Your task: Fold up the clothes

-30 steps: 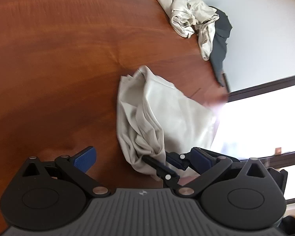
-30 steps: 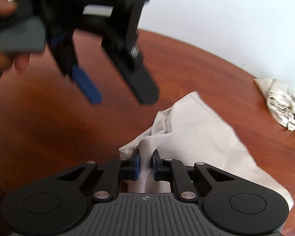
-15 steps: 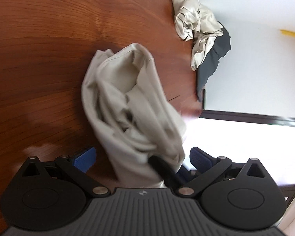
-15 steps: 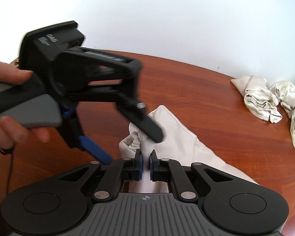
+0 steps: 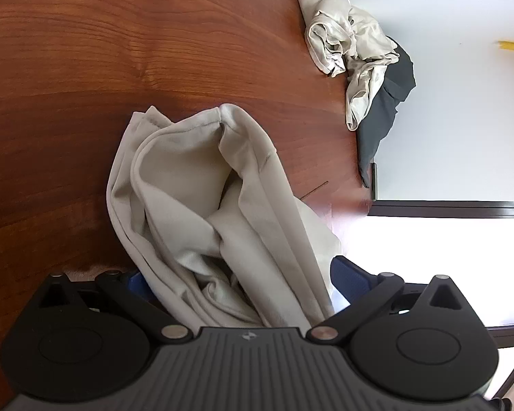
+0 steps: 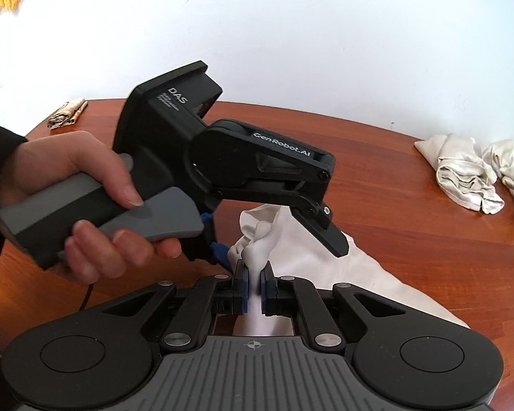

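Note:
A cream garment (image 5: 202, 205) lies bunched on the brown wooden table (image 5: 120, 68). My right gripper (image 6: 253, 284) is shut on a raised fold of this cream garment (image 6: 325, 267), with cloth pinched between its blue pads. My left gripper (image 5: 243, 279) stands open, its fingers wide apart on either side of the bunched cloth without pressing it. In the right wrist view a hand (image 6: 96, 185) holds the left gripper (image 6: 274, 245) just above and behind the pinched fold, one finger on each side of it.
A pile of crumpled cream clothes (image 5: 346, 44) with a dark garment (image 5: 383, 109) hangs over the table's far edge; the same pile (image 6: 462, 178) shows at the right. A small patterned folded item (image 6: 66, 116) lies at the far left rim. A white wall stands behind.
The left gripper has come down and closer, so the cloth now sits between its open fingers. The right gripper has kept its pinch and lifted the fold a little.

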